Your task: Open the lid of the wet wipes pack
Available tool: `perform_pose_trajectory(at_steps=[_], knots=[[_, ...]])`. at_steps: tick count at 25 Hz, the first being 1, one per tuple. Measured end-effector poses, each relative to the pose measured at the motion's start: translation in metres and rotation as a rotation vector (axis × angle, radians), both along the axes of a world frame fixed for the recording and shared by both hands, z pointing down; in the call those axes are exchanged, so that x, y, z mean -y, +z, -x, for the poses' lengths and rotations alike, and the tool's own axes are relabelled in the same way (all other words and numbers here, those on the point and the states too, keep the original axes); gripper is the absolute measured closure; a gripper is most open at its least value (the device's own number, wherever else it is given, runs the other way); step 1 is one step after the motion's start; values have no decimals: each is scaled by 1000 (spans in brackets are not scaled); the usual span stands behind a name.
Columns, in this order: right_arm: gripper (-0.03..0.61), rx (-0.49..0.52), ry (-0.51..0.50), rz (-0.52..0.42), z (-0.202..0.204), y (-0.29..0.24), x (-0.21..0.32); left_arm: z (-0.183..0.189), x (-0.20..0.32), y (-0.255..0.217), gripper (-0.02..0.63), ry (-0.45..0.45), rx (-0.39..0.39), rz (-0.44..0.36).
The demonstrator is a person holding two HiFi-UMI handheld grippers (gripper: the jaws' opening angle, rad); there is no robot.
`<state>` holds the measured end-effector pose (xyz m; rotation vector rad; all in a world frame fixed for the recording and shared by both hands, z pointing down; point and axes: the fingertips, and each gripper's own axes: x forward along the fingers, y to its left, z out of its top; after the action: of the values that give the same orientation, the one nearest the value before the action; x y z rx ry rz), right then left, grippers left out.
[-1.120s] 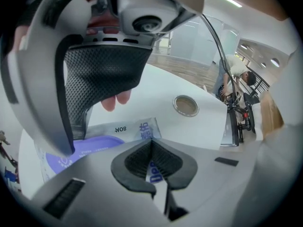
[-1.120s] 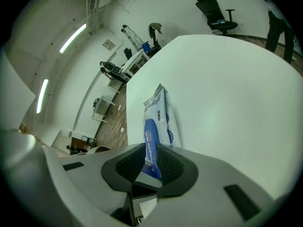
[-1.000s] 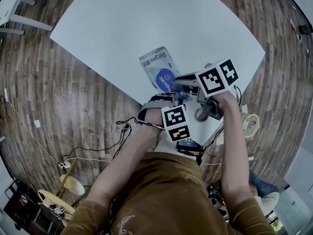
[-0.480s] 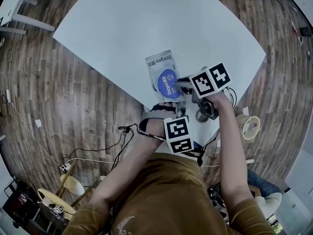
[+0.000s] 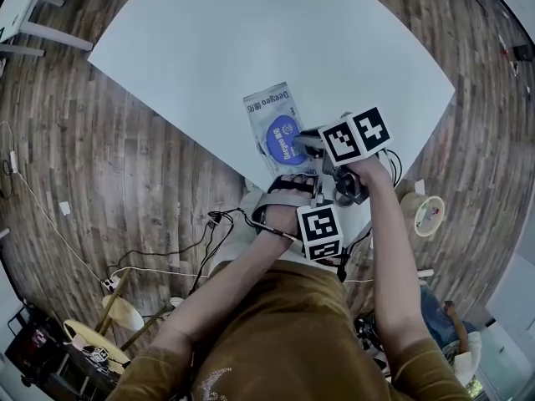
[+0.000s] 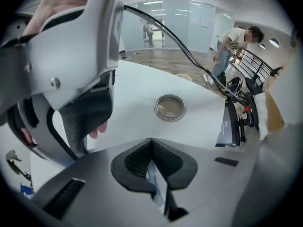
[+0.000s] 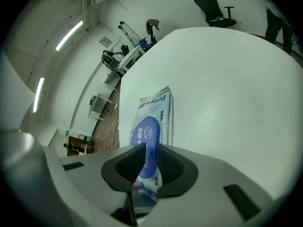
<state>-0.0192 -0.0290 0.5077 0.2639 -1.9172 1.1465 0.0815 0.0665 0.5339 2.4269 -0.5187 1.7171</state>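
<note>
The wet wipes pack (image 5: 269,107) lies near the front edge of the white table (image 5: 251,32), its round blue lid (image 5: 281,136) facing up. My right gripper (image 5: 306,144) comes in from the right. In the right gripper view my right gripper (image 7: 146,161) is shut on the near edge of the blue lid (image 7: 146,136), with the pack (image 7: 156,109) stretching away. My left gripper (image 6: 152,169) is shut on a thin pale edge of the pack (image 6: 153,178). In the head view the left hand and marker cube (image 5: 322,233) hide those jaws.
A tape roll (image 5: 426,214) lies to the right beyond my arms, and the left gripper view shows the tape roll (image 6: 169,107) on the white tabletop. Cables (image 5: 167,261) trail over the wooden floor on the left. A person (image 6: 232,44) stands far off.
The pack has turned and slid slightly left on the table. My left gripper's cube has moved right and nearer. The right gripper stays on the lid.
</note>
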Motion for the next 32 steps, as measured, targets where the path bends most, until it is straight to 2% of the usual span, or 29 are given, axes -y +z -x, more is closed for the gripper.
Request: perform_pose_trajectory(at_steps=[4, 7, 14, 22, 32], knots=[[500, 15, -70, 27, 10, -11, -11, -3, 0, 0, 608, -88, -79, 90], [500, 1, -127, 25, 15, -16, -19, -5, 2, -1, 609, -121, -96, 137], [500, 10, -205, 40, 20, -31, -32, -5, 5, 0, 609, -160, -122, 126], [500, 67, -227, 108, 21, -40, -43, -5, 6, 0, 609, -201, -137, 120], [500, 128, -278, 124, 25, -48, -57, -2, 6, -1, 608, -224, -132, 98]])
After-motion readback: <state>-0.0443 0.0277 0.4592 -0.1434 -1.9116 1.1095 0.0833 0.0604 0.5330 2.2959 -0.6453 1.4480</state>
